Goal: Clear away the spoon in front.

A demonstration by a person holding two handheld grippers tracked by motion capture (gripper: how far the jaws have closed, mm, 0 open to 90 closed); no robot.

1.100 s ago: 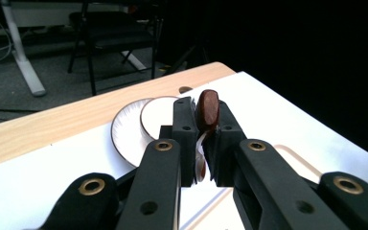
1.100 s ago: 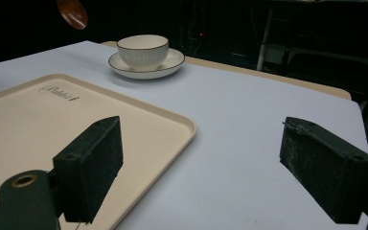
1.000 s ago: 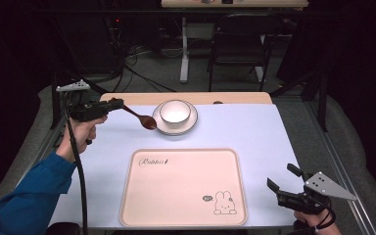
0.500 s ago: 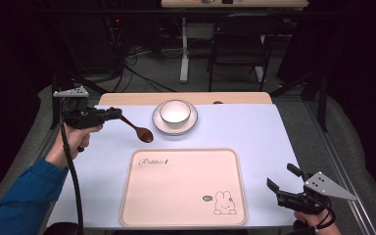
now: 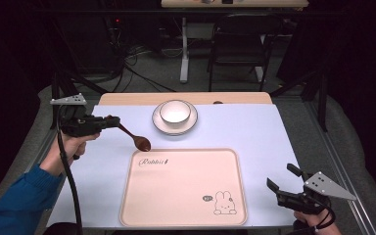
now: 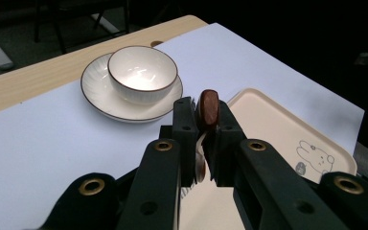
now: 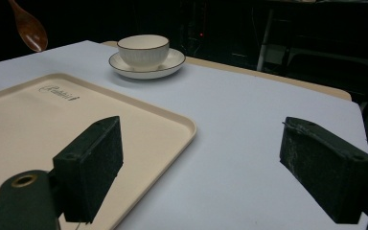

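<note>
My left gripper (image 5: 111, 121) is shut on the handle of a brown wooden spoon (image 5: 136, 139), held above the table at the left, its bowl hanging just past the tray's far left corner. In the left gripper view the spoon (image 6: 207, 108) sticks out between the closed jaws. A white bowl (image 5: 175, 111) sits on a white saucer (image 5: 162, 125) at the back centre. A beige tray (image 5: 186, 188) with a rabbit drawing lies in the middle. My right gripper (image 5: 284, 182) rests open near the front right corner, with nothing between its jaws (image 7: 201, 163).
The table has a pale lilac top (image 5: 254, 137) with a wooden strip (image 5: 127, 99) along the far edge. Beyond it stand a chair (image 5: 240, 44) and cables on a dark floor. A blue sleeve (image 5: 14, 205) comes in from the lower left.
The left gripper has carried the spoon away from the bowl, to the left and toward me, lowering its bowl end toward the tray's corner. The right gripper has stayed still.
</note>
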